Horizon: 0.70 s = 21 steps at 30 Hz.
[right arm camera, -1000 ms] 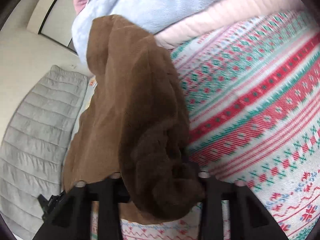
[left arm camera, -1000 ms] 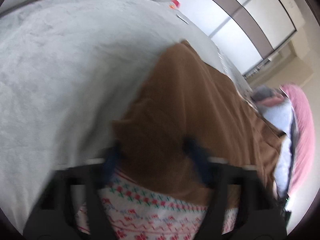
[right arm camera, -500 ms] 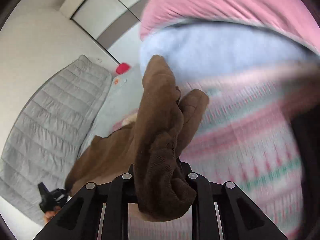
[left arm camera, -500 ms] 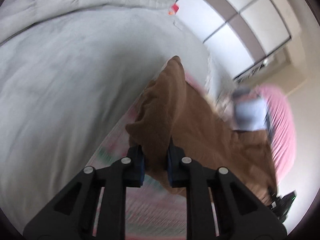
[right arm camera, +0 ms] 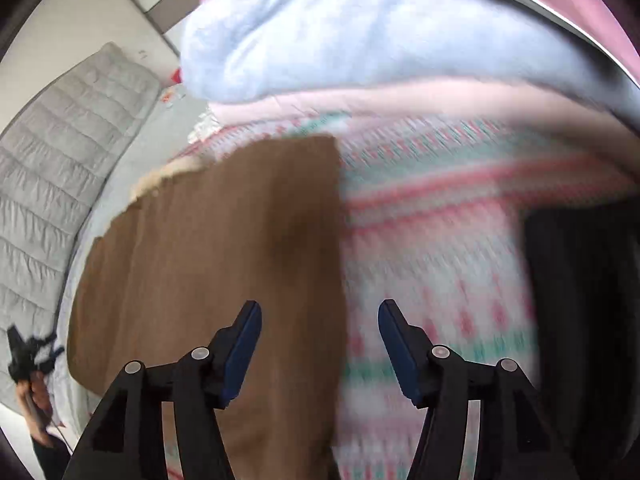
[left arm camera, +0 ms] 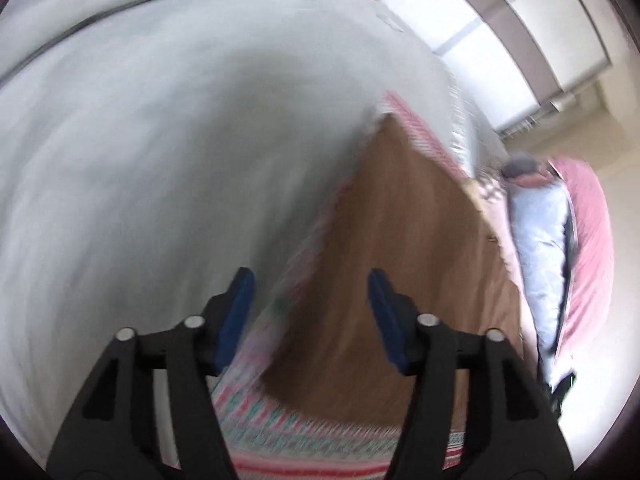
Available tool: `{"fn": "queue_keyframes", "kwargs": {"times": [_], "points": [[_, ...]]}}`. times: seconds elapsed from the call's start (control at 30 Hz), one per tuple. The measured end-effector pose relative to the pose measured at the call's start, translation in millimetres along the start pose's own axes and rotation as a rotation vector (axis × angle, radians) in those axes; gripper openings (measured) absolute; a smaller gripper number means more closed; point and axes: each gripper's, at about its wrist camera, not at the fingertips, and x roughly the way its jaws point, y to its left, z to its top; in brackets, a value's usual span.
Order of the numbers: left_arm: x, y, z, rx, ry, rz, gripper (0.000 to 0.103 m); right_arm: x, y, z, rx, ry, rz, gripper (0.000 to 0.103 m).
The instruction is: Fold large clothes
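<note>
A brown garment (left arm camera: pixel 400 264) lies flat on a pink, white and green patterned blanket (left arm camera: pixel 304 436). My left gripper (left arm camera: pixel 308 316) is open and empty above the garment's left edge. In the right wrist view the brown garment (right arm camera: pixel 224 256) lies folded, with a straight right edge on the patterned blanket (right arm camera: pixel 436 248). My right gripper (right arm camera: pixel 320 344) is open and empty above that edge. Both views are blurred by motion.
A grey bedspread (left arm camera: pixel 140 152) fills the left of the left wrist view. A light blue blanket (right arm camera: pixel 360 36) and a pink one (right arm camera: pixel 400 100) are piled beyond the garment. A grey quilted cover (right arm camera: pixel 60 140) lies at left. White closet doors (left arm camera: pixel 500 28) stand behind.
Both grippers were shut on raised folds of the brown garment. Both have now opened and let go, and the garment lies flat on the patterned blanket.
</note>
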Motion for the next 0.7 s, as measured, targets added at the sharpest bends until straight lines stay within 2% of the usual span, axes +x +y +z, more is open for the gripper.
{"fn": "queue_keyframes", "kwargs": {"times": [0.07,0.13,0.2,0.3,0.33,0.37,0.4,0.43,0.5,0.53,0.63,0.7], "points": [[30.0,-21.6,30.3,0.077,0.034,-0.033,0.068,24.0,2.9,26.2,0.003,0.005,-0.026,0.062],[56.6,-34.6,51.2,0.099,0.039,0.001,0.068,51.8,5.6,52.0,0.038,0.019,-0.007,0.062],[89.5,-45.7,69.5,0.125,0.053,0.018,0.068,75.0,-7.3,57.3,0.106,0.04,0.033,0.062],[125.7,-51.0,77.1,0.177,0.111,0.036,0.067,102.6,-18.6,63.0,0.218,0.052,0.079,0.061],[133.2,-52.4,76.9,0.186,0.107,0.034,0.063,105.3,-18.8,60.1,0.223,0.033,0.092,0.052],[134.2,-56.7,81.0,0.181,0.091,0.025,0.039,105.3,-13.7,63.8,0.206,-0.001,0.105,0.025],[134.3,-58.8,81.5,0.171,0.078,0.016,0.031,102.1,-7.8,64.5,0.178,-0.028,0.117,0.01],[131.2,-62.9,81.8,0.183,0.061,0.026,0.027,98.0,-3.6,66.7,0.159,-0.042,0.113,0.008],[120.7,-70.6,83.4,0.222,0.021,0.05,0.011,79.5,14.8,75.5,0.058,-0.096,0.048,0.006],[112.3,-70.7,85.4,0.223,-0.011,0.043,0.011,70.0,20.9,79.2,0.032,-0.12,0.029,0.006],[76.8,-85.8,92.0,0.213,-0.135,-0.04,0.01,28.8,47.1,91.9,-0.035,-0.222,0.022,0.005],[62.3,-97.5,93.4,0.218,-0.195,-0.041,0.01,7.7,65.4,100.1,-0.076,-0.289,0.0,0.005]]}}
